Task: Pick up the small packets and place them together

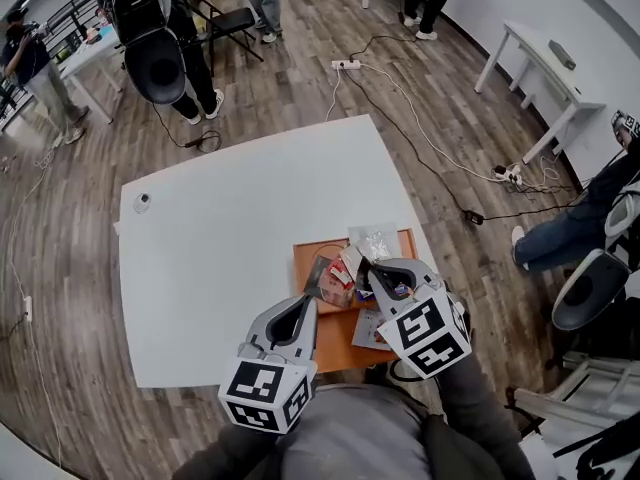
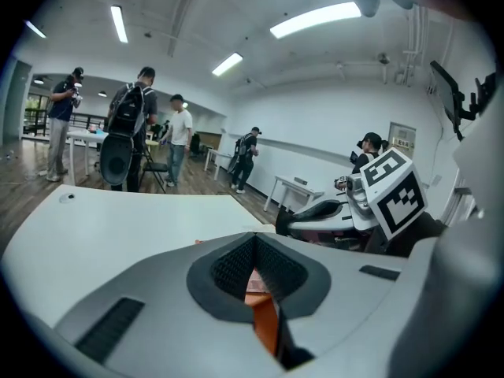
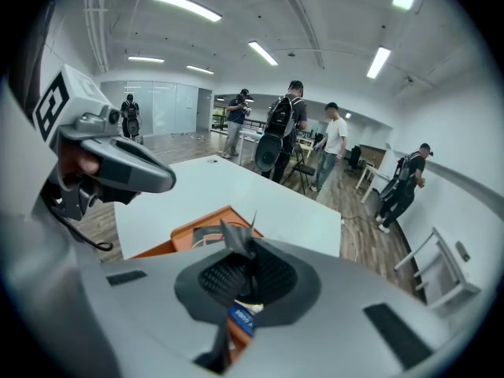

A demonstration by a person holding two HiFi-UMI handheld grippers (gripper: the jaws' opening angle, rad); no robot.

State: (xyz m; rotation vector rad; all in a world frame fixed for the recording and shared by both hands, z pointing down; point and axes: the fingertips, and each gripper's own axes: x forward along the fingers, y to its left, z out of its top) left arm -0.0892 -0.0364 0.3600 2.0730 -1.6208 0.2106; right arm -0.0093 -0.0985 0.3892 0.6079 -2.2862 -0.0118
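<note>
An orange tray (image 1: 312, 253) lies at the near right of the white table (image 1: 230, 248). Several small packets rest on it: a red and dark cluster (image 1: 335, 276), a silvery packet (image 1: 375, 240) at its far edge, and a pale one (image 1: 367, 330) near the front. My right gripper (image 1: 366, 266) hovers over the tray, shut on a dark small packet (image 3: 235, 241) that sticks up past the fingertips, with a blue label (image 3: 242, 316) showing below. My left gripper (image 1: 304, 300) is beside it at the tray's left edge, shut with nothing between its jaws.
A small round object (image 1: 142, 202) sits at the table's far left corner. Several people stand beyond the table near a black chair (image 1: 232, 20). Cables and a power strip (image 1: 346, 65) lie on the wooden floor. White desks (image 1: 545, 68) line the right wall.
</note>
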